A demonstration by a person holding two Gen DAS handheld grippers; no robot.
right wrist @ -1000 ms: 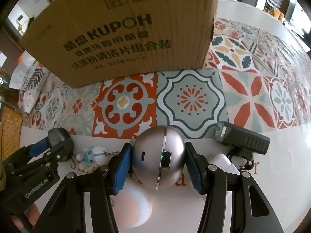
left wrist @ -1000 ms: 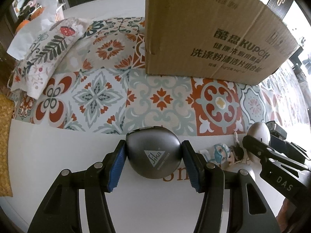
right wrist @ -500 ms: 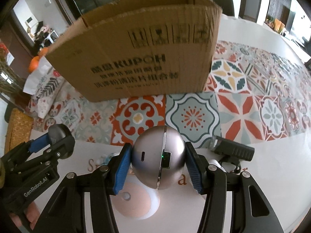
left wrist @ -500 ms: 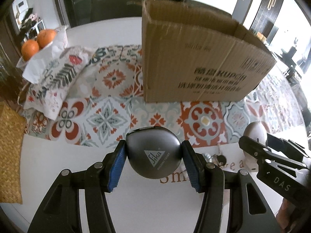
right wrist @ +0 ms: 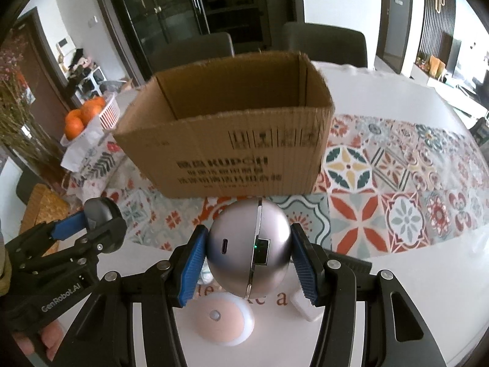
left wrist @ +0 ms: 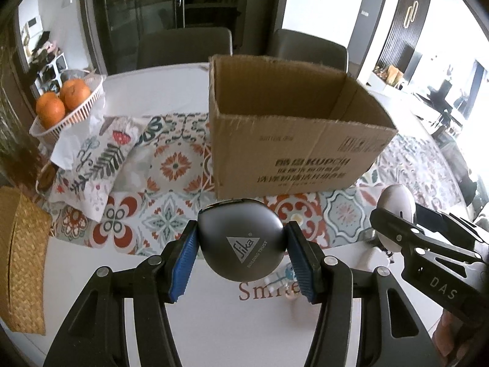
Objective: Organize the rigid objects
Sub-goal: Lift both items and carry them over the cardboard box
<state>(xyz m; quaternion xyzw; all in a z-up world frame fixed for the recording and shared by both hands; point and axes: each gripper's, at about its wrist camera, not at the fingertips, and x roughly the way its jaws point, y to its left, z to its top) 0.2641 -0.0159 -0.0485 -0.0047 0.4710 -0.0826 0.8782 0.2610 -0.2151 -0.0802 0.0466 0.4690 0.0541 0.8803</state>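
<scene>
Blue-padded left gripper [left wrist: 240, 255] clamps a dark grey Sika-marked ball [left wrist: 240, 240]; right gripper [right wrist: 249, 258] clamps a silver metallic ball [right wrist: 248, 249]; both held short of the open brown cardboard box [right wrist: 226, 156].

Left gripper [left wrist: 241, 261], right gripper [right wrist: 249, 267]: black frames, blue ribbed pads, silver screws.

Cardboard box [right wrist: 223, 153] floor hidden; print blurred

Left tongs [left wrist: 240, 255] and right tongs [right wrist: 248, 258] clamped, raised.
</scene>
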